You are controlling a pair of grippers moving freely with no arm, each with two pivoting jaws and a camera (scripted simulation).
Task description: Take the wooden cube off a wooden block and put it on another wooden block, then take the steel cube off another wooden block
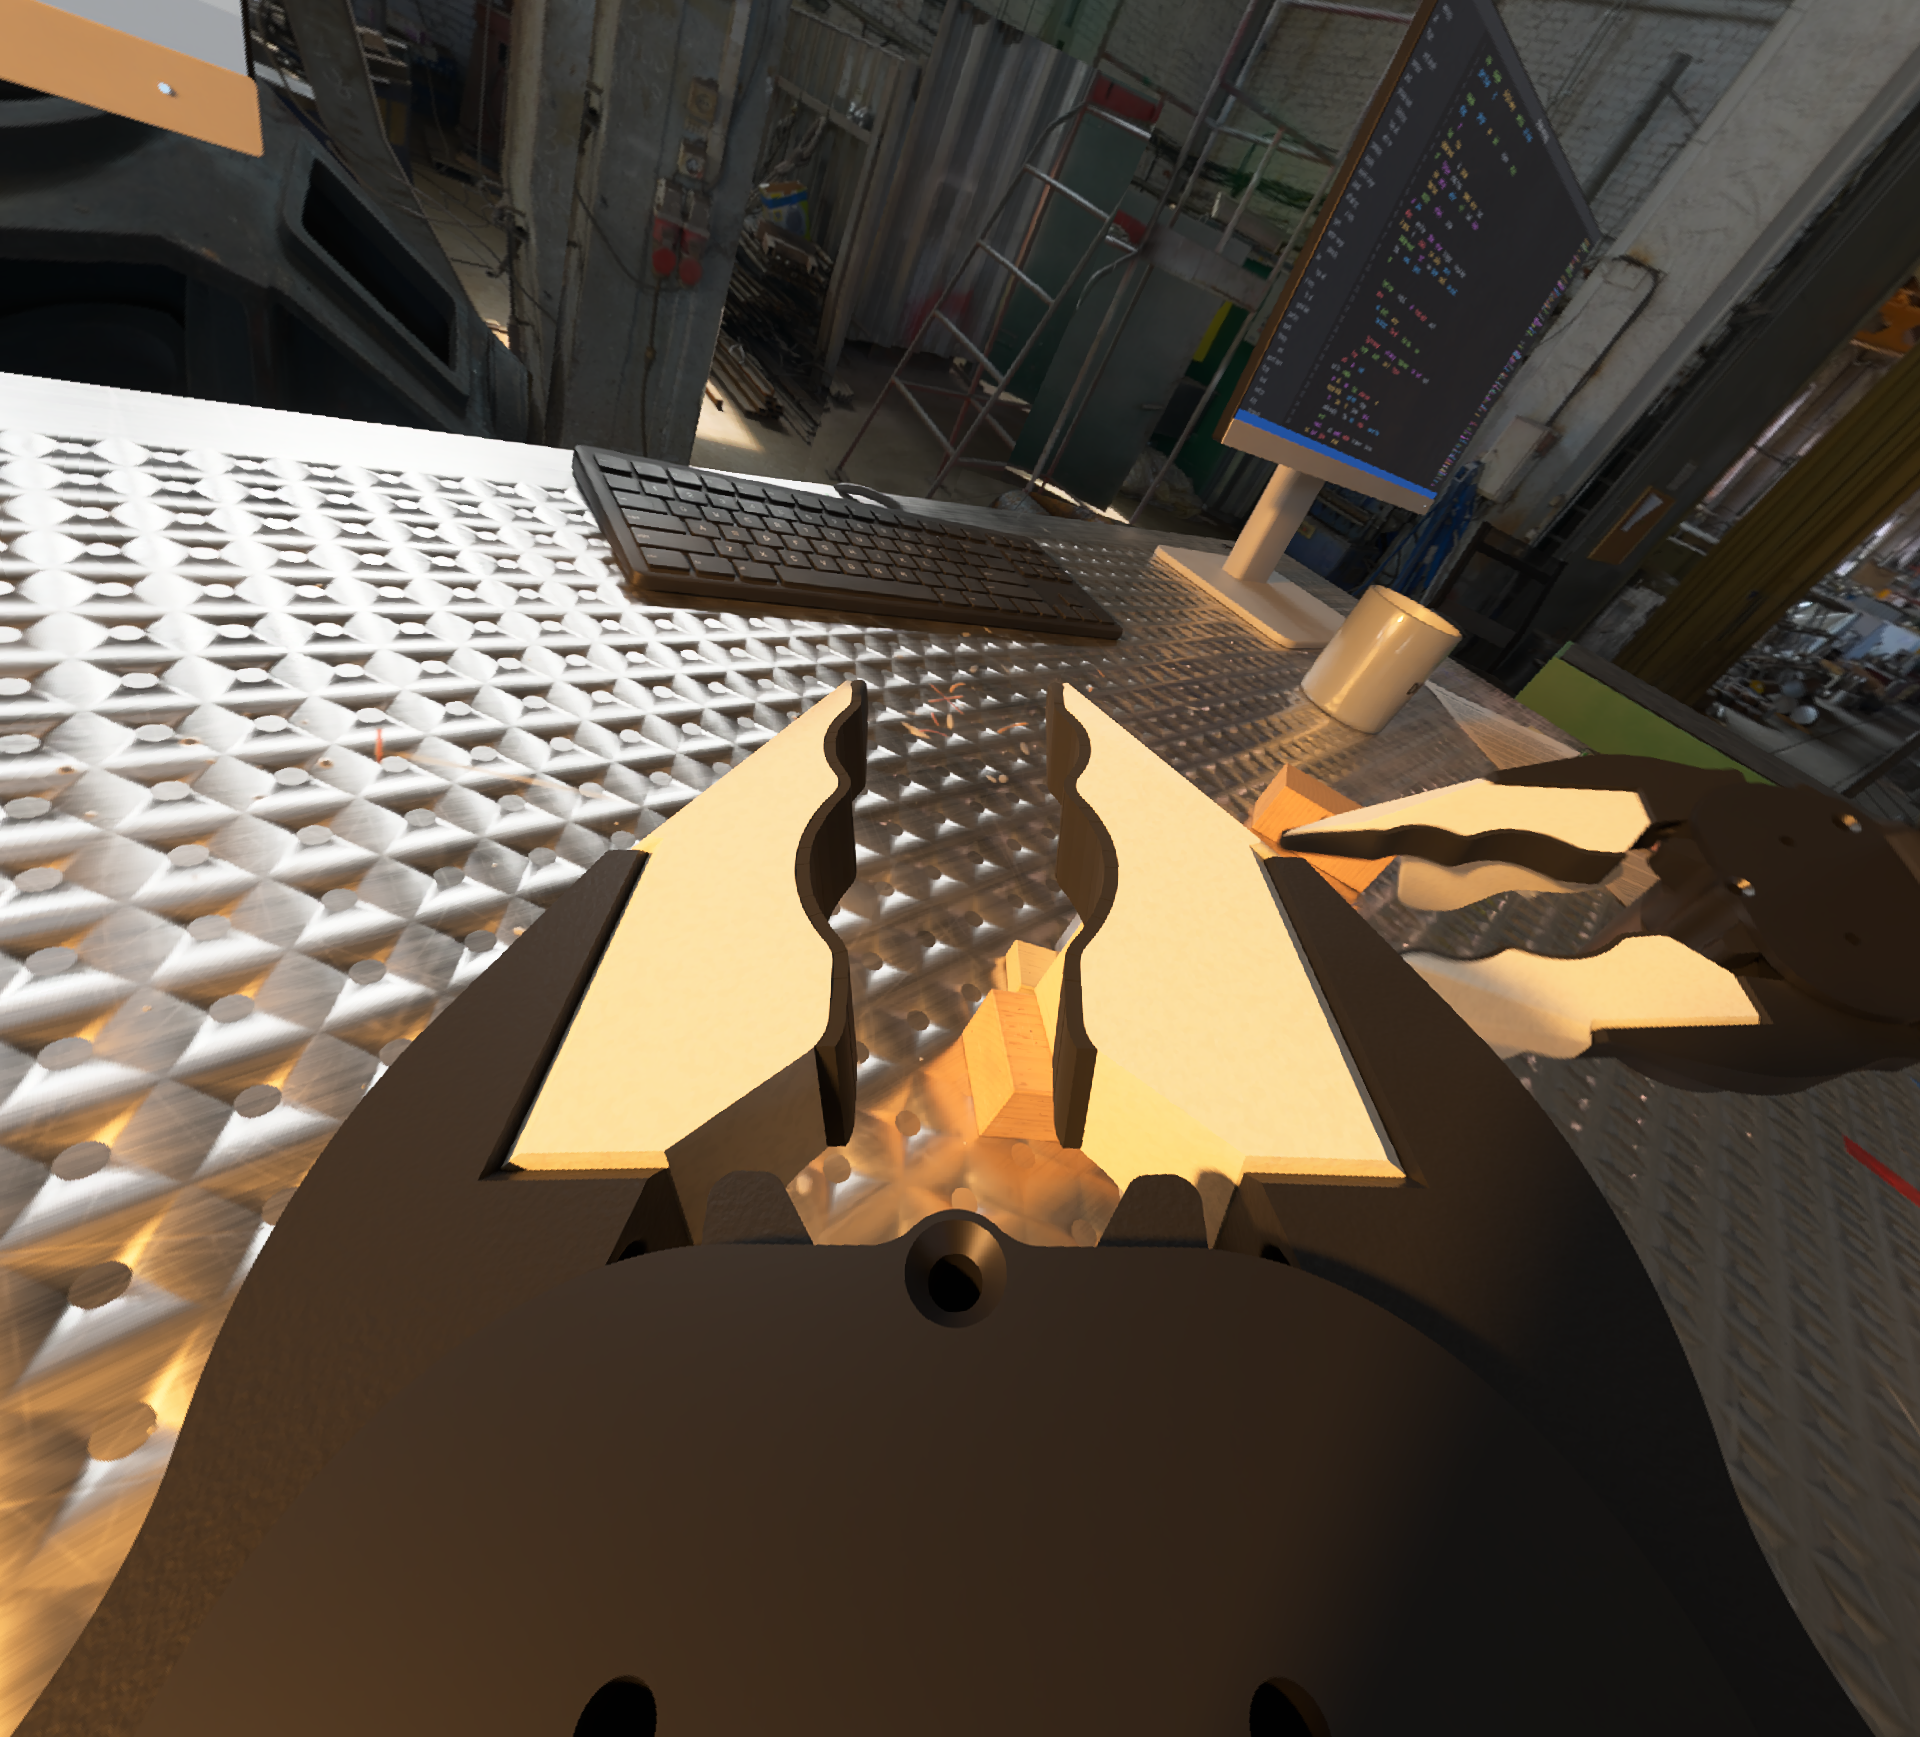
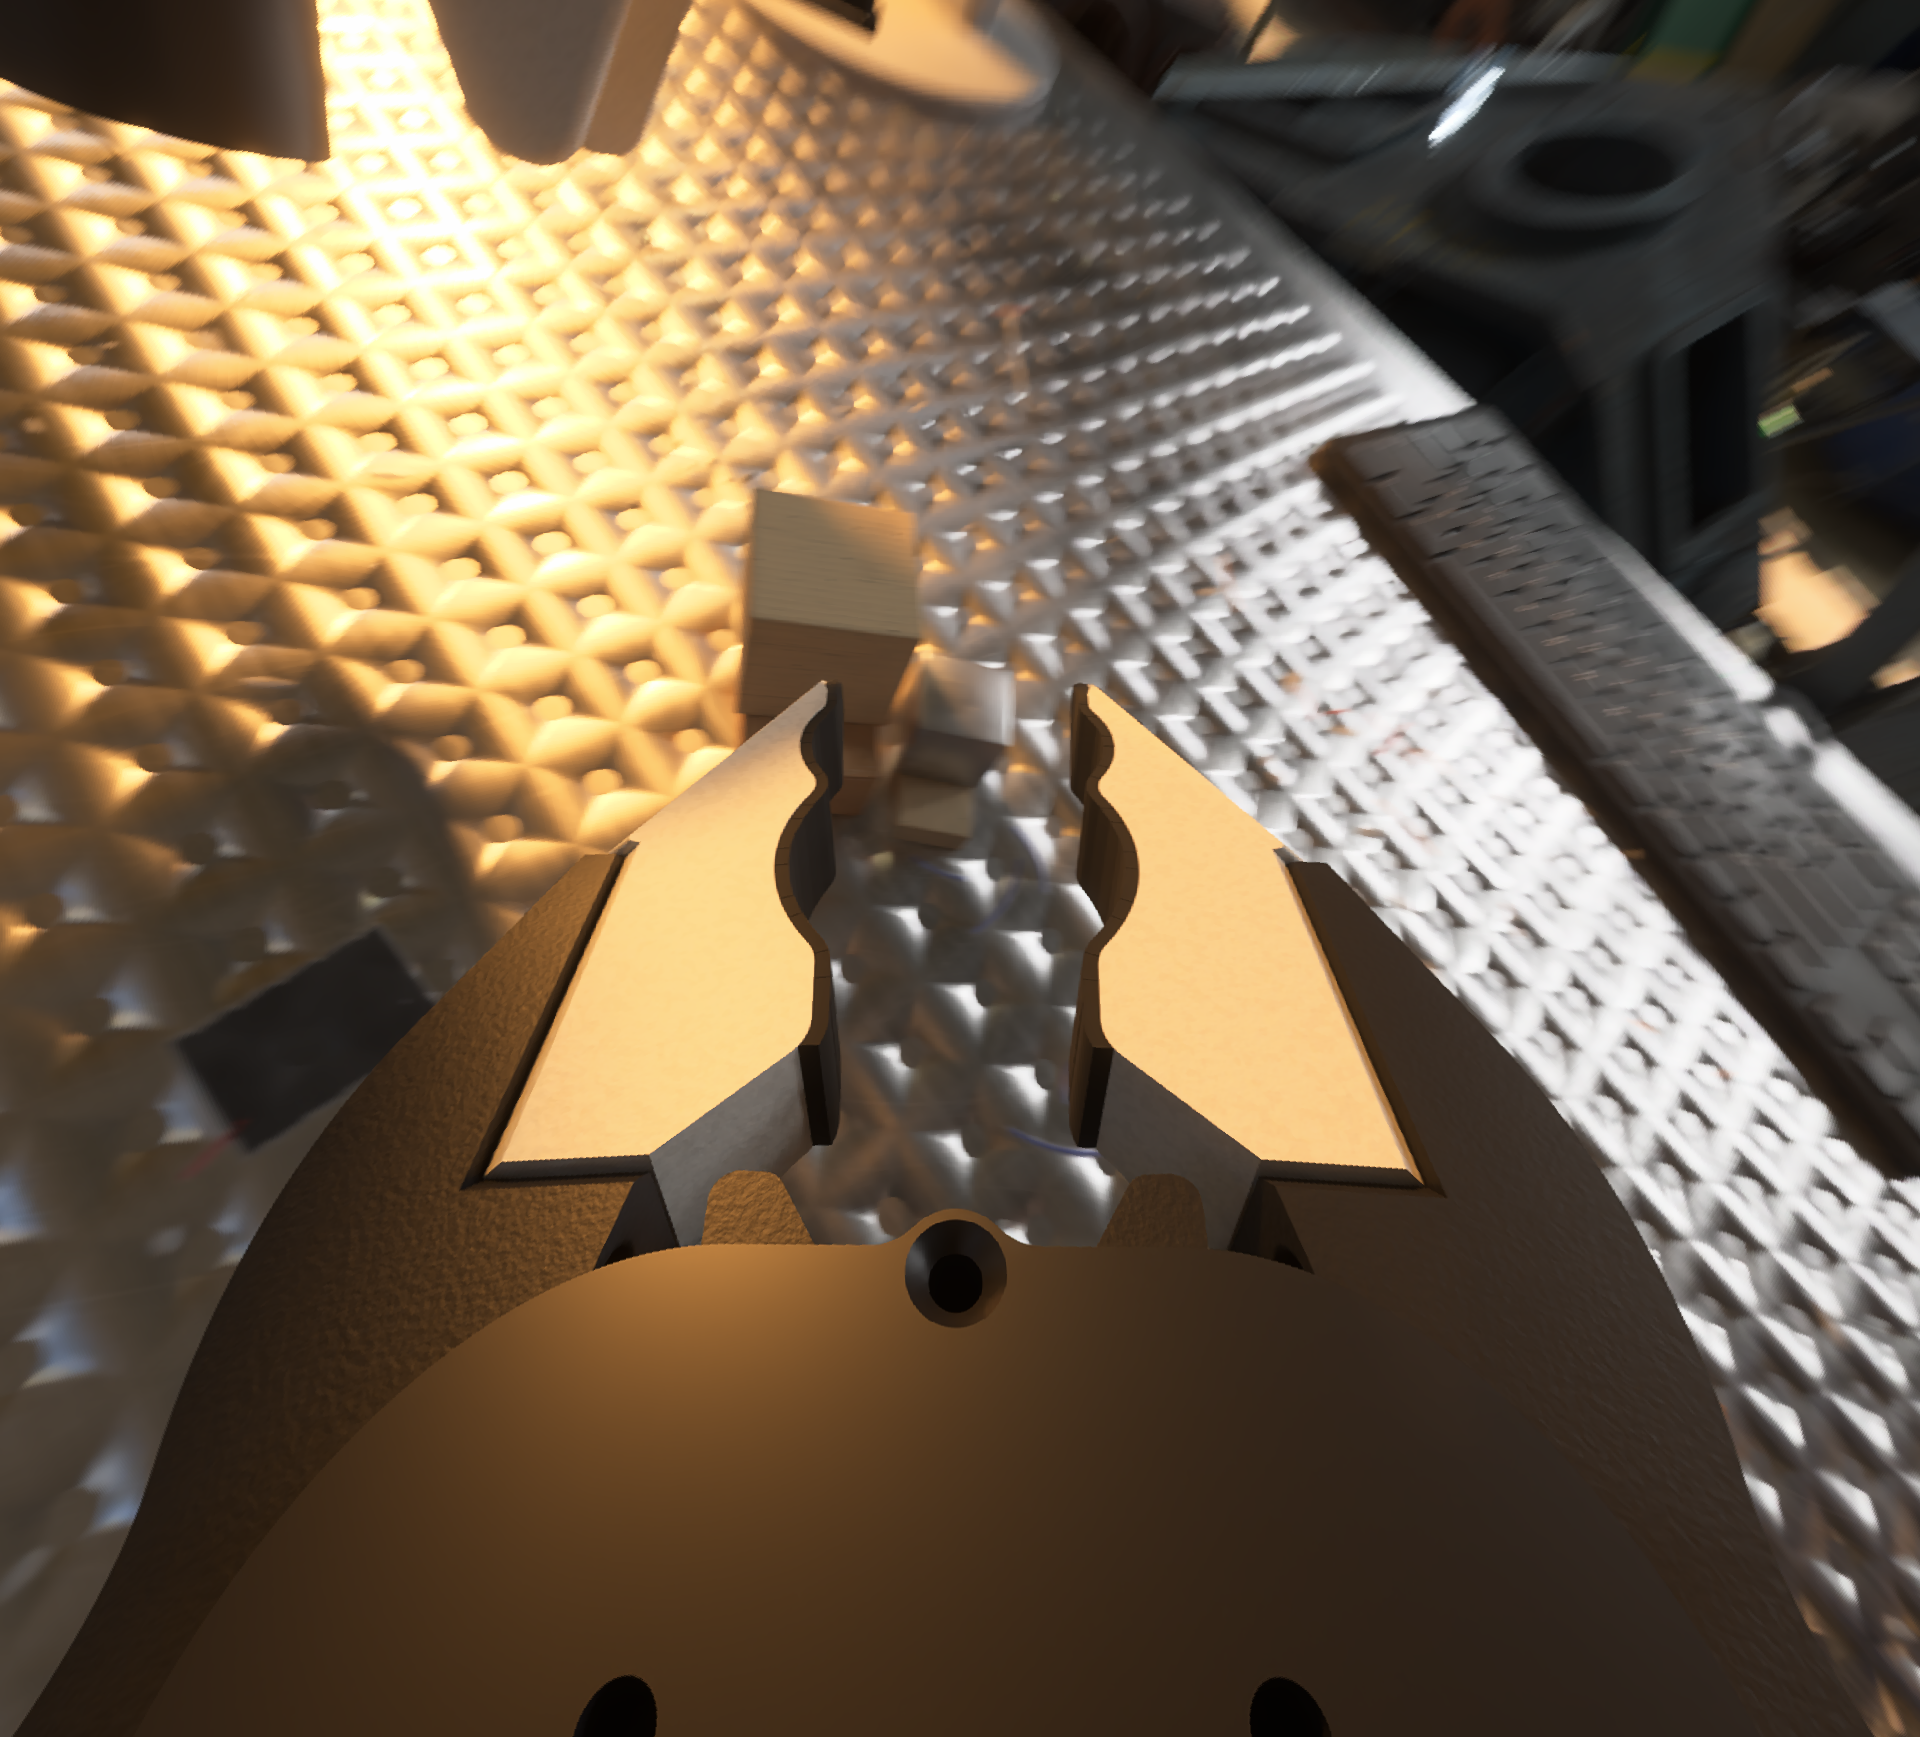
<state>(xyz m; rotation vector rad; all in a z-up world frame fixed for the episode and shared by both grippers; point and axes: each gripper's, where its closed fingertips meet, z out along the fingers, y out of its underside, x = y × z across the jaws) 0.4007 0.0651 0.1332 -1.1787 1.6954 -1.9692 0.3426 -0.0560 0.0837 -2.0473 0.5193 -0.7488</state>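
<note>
My left gripper [image 1: 958, 711] is open and empty, above the table. A wooden block [image 1: 1013, 1053] shows low between its fingers, near the right finger. Another wooden piece [image 1: 1304, 799] lies by the upper fingertip of my right gripper [image 1: 1361, 903]. In the right wrist view my right gripper [image 2: 956, 711] is open and empty. Just ahead of it a wooden cube [image 2: 831, 560] sits on a wooden block [image 2: 816, 674]. Beside that, a grey steel cube [image 2: 966, 705] sits on a lower wooden block [image 2: 935, 814], right at the fingertips. The left gripper [image 2: 520, 25] hangs at the top left.
The table [image 1: 312, 700] is embossed metal. A black keyboard [image 1: 831, 544] lies at the back, also at the right in the right wrist view [image 2: 1662, 752]. A monitor [image 1: 1423, 233] and a cream mug [image 1: 1371, 659] stand at the back right. A dark flat piece [image 2: 301, 1033] lies to my right gripper's left.
</note>
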